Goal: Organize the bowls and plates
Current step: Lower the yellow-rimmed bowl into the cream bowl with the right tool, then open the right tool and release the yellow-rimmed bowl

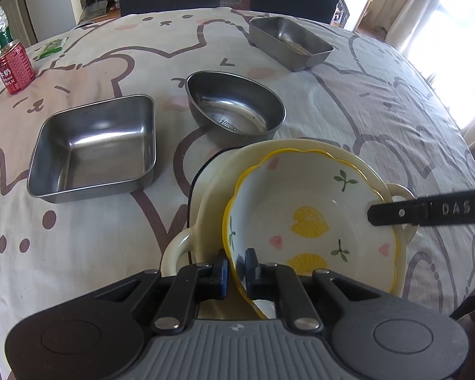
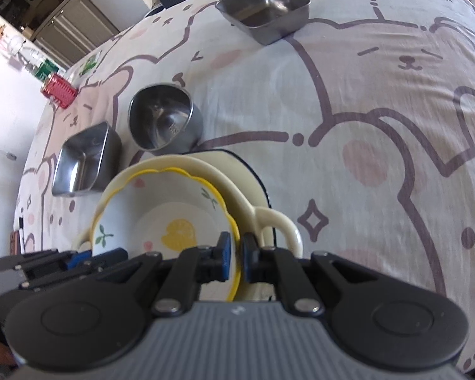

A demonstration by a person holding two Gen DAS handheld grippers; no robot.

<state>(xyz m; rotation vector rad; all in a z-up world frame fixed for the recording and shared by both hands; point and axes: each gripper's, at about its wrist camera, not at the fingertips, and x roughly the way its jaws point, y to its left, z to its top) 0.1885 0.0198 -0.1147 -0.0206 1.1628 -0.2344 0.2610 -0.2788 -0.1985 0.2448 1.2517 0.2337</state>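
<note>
Both grippers are clamping down on a thin rim right now. The left gripper (image 1: 237, 267) is sitting at the bottom centre of its own view, blue pads (image 1: 224, 272) nearly together. The right gripper (image 2: 234, 258) is doing the same low in its view (it's also poking in from the right edge of the left view). Both are pointing steeply downward.

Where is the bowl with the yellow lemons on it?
The lemon bowl sits inside the cream two-handled dish, near the table's front edge, with both claws pinching its rim. The round steel bowl stands just behind it.
</note>
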